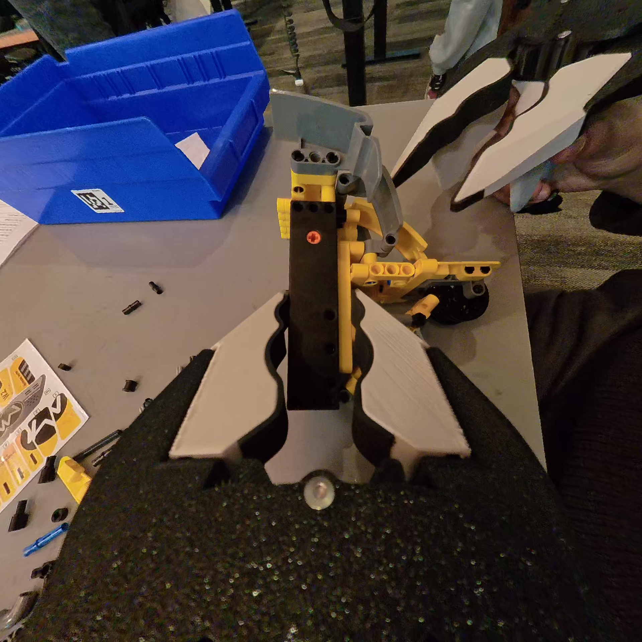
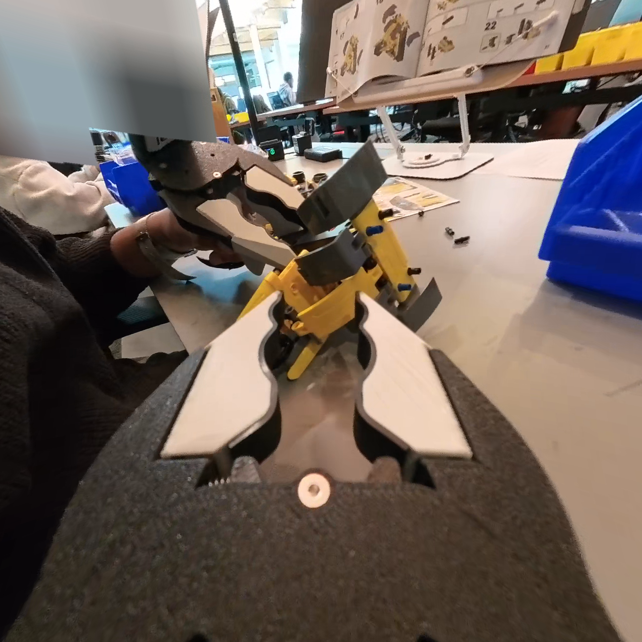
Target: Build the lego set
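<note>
A yellow, black and grey brick model [image 1: 314, 278] is clamped at its black beam between the fingers of the left gripper [image 1: 319, 305], so it is kept tilted up off the grey table [image 1: 208, 312]. The right gripper [image 2: 319, 309] is seen just beside the model's yellow end, its jaws parted and bracketing that end; whether contact is made cannot be told. Behind the model a blue bin [image 1: 132, 114] is set, and loose black pins [image 1: 131, 307] are scattered to its left.
</note>
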`<state>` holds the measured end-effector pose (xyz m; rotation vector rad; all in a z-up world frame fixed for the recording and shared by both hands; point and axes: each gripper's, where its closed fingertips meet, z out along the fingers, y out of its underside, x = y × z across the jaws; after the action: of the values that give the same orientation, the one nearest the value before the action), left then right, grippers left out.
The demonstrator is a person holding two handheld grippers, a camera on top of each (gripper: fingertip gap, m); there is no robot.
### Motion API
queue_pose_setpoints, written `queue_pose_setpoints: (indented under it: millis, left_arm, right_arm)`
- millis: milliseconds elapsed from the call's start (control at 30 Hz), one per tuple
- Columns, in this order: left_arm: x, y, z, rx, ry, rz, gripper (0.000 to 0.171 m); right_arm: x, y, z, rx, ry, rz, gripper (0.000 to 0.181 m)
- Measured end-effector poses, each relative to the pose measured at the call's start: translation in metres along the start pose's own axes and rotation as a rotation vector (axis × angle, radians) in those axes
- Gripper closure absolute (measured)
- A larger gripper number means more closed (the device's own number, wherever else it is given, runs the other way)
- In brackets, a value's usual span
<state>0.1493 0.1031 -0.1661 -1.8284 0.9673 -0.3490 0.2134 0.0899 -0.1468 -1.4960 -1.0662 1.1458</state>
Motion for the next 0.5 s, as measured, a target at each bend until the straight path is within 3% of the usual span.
queue_pose_setpoints:
  millis: [500]
  left_arm:
    - [-0.0002,0.0002,0.0,0.003,0.005,-0.007,0.137]
  right_arm:
    - [-0.003,0.0019,0.0017,-0.015,-0.046,0.025,0.144]
